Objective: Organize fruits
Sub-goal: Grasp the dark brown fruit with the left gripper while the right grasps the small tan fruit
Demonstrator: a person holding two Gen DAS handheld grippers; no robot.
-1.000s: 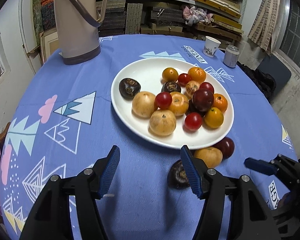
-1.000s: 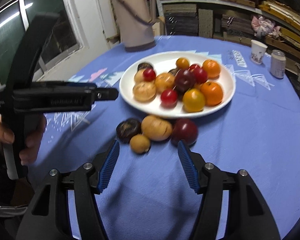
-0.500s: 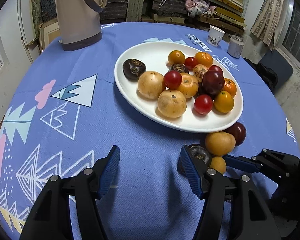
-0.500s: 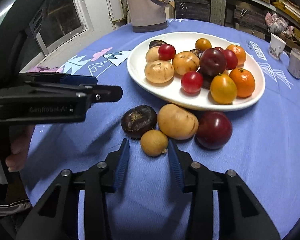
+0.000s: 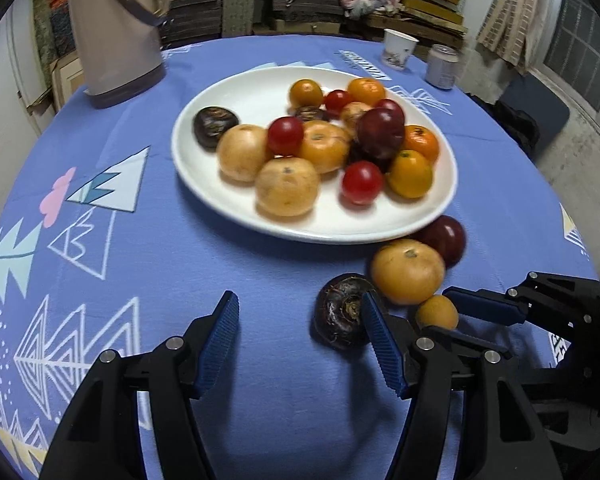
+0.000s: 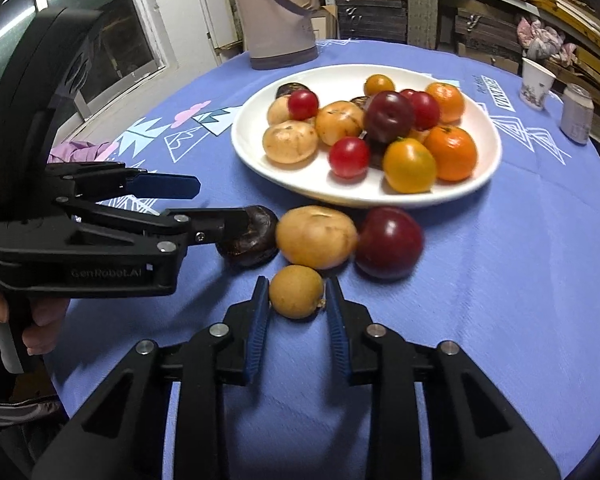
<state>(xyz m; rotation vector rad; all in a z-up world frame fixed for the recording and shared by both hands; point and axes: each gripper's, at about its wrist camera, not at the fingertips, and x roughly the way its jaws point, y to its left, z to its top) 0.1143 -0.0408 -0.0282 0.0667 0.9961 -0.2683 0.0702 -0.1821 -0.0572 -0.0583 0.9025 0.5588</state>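
A white plate [image 5: 228,200] on the blue tablecloth holds several tomatoes, oranges, plums and tan fruits. In front of it on the cloth lie a dark wrinkled fruit [image 5: 338,312], a tan round fruit [image 5: 407,271], a dark red plum [image 5: 446,238] and a small yellow-brown fruit [image 6: 296,292]. My right gripper [image 6: 297,282] is shut on the small fruit, a blue pad against each side, and the fruit rests on the cloth. My left gripper [image 5: 298,300] is open and low over the cloth. Its right finger is at the dark wrinkled fruit [image 6: 256,240], which sits only partly between the jaws.
A beige thermos jug [image 5: 112,40] stands at the back left of the round table. A paper cup [image 5: 398,48] and a can [image 5: 442,66] stand at the back right. Cluttered shelves fill the wall behind. A person's hand [image 6: 40,320] holds the left gripper's handle.
Both grippers have sunk toward the loose fruits in front of the plate. The right jaws went from wide apart to closed on the small fruit. The left jaws kept their width.
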